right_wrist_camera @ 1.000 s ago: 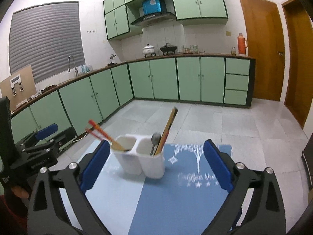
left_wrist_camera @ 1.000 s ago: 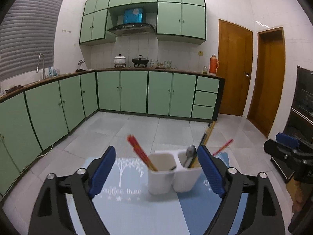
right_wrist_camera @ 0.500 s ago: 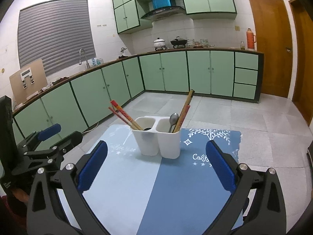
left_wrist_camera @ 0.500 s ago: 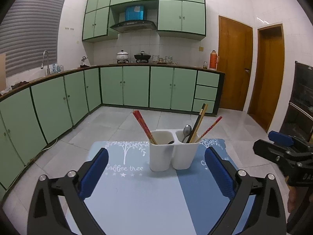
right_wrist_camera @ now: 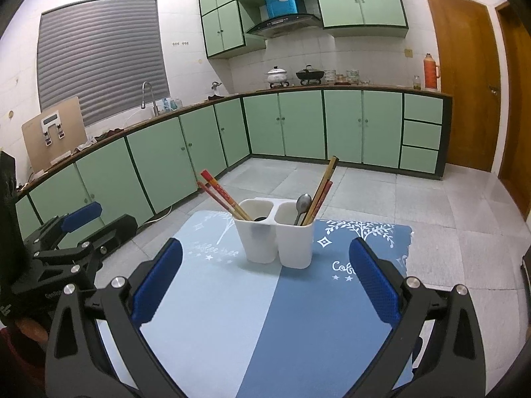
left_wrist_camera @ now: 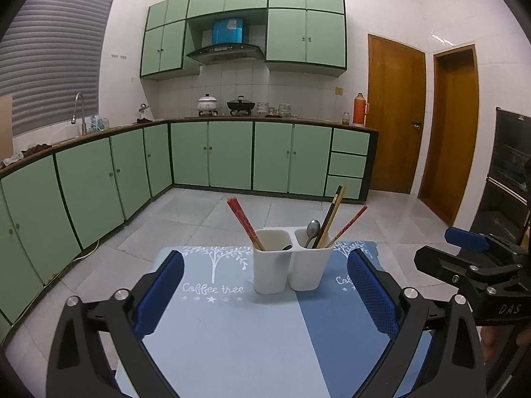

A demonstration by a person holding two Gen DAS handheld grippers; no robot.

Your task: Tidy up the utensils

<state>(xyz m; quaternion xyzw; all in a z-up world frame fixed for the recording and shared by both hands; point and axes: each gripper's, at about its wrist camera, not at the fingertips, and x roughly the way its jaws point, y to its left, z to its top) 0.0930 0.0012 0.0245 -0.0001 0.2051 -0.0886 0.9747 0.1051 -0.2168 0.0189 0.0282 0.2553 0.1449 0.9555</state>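
A white two-compartment utensil holder (left_wrist_camera: 288, 267) (right_wrist_camera: 277, 237) stands on a blue mat (left_wrist_camera: 239, 338) (right_wrist_camera: 265, 325). Its left cup holds red chopsticks (left_wrist_camera: 245, 223) (right_wrist_camera: 223, 195). Its right cup holds a metal spoon (left_wrist_camera: 312, 229) (right_wrist_camera: 303, 203) and several chopsticks (left_wrist_camera: 332, 214) (right_wrist_camera: 322, 185). My left gripper (left_wrist_camera: 265, 293) is open and empty, short of the holder. My right gripper (right_wrist_camera: 265, 278) is open and empty, also short of it. Each gripper shows at the edge of the other's view: the right gripper (left_wrist_camera: 478, 258), the left gripper (right_wrist_camera: 73, 232).
The mat covers a small table with tiled floor (left_wrist_camera: 199, 219) around it. Green kitchen cabinets (left_wrist_camera: 232, 156) run along the back and left walls. Wooden doors (left_wrist_camera: 395, 116) stand at the right, and a dark cabinet (left_wrist_camera: 511, 179) at the far right.
Both grippers have drawn back and risen from the holder, which now looks farther off and lies ahead of the fingertips. Both stay open and empty.
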